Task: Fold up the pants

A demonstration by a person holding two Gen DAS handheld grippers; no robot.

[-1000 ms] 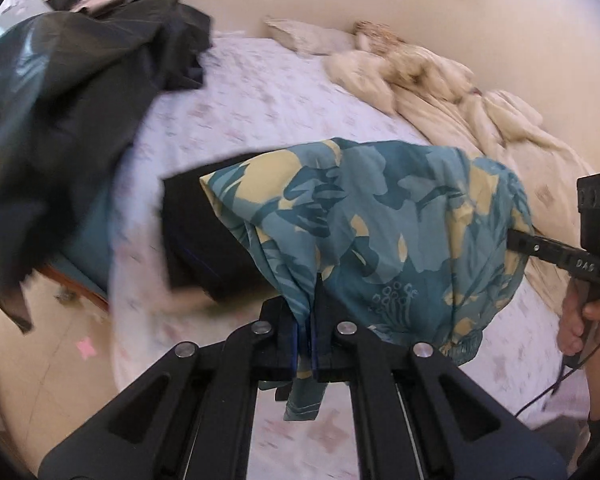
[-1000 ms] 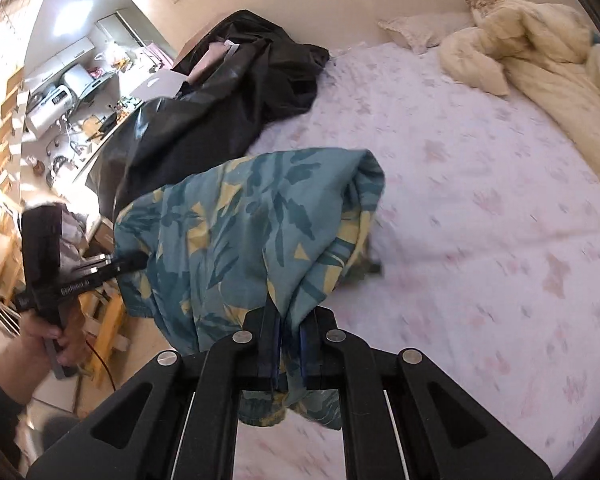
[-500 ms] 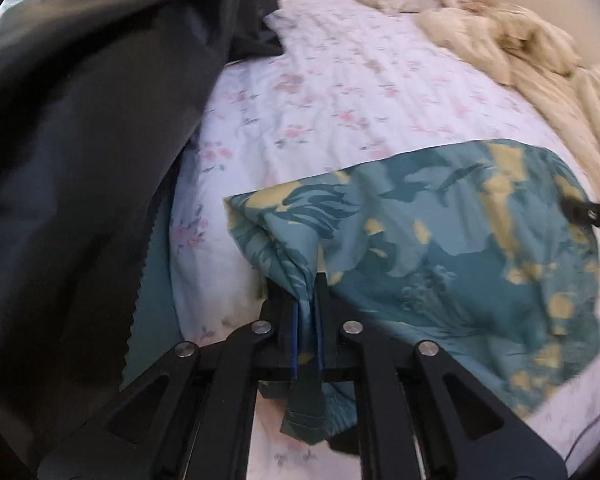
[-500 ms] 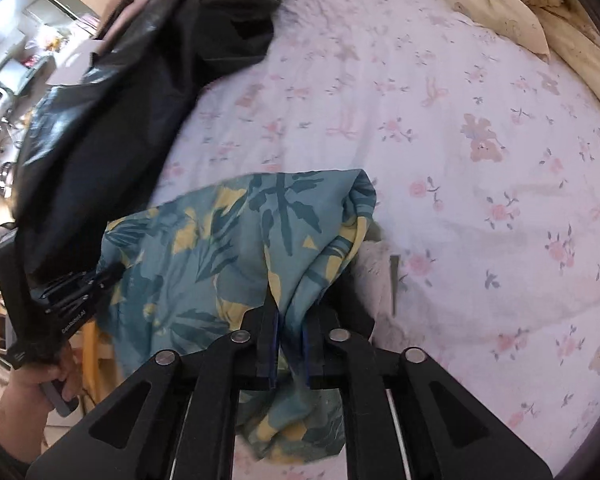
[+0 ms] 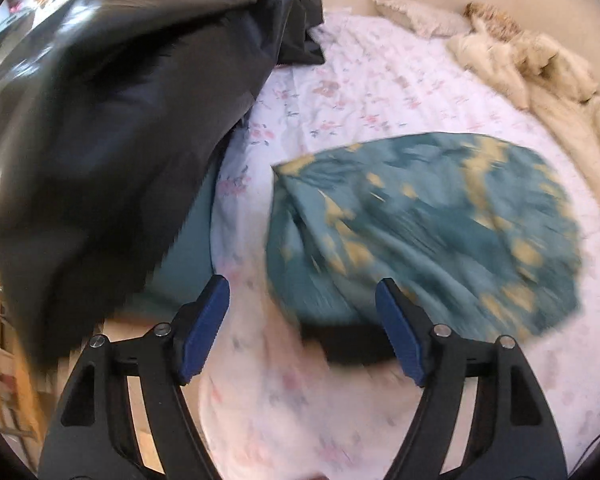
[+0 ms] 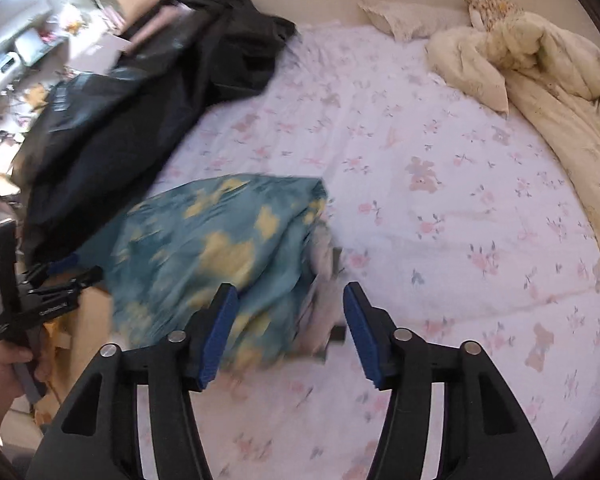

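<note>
The folded teal pants with yellow leaf print [image 5: 428,224] lie on the flowered bed sheet [image 5: 364,92], on top of a dark folded garment [image 5: 352,344]. My left gripper [image 5: 302,312] hangs just above the pants' near edge, its jaws opening, with no pad pressing on the cloth. In the right wrist view the pants [image 6: 220,248] lie blurred at left of centre. My right gripper [image 6: 290,320] is above their near right corner, jaws opening, the cloth loose between them. The left gripper [image 6: 66,280], held by a hand, shows at the left edge there.
A big heap of black clothing [image 5: 112,112] covers the bed's left side. A cream duvet [image 6: 540,64] and a pillow [image 6: 404,20] lie at the far right. A pale folded garment [image 6: 324,264] sits under the pants' right edge. The bed's left edge drops to the floor.
Both grippers came down to the bed with the pants and opened, letting go of the cloth. The pants now rest flat on the dark folded garment.
</note>
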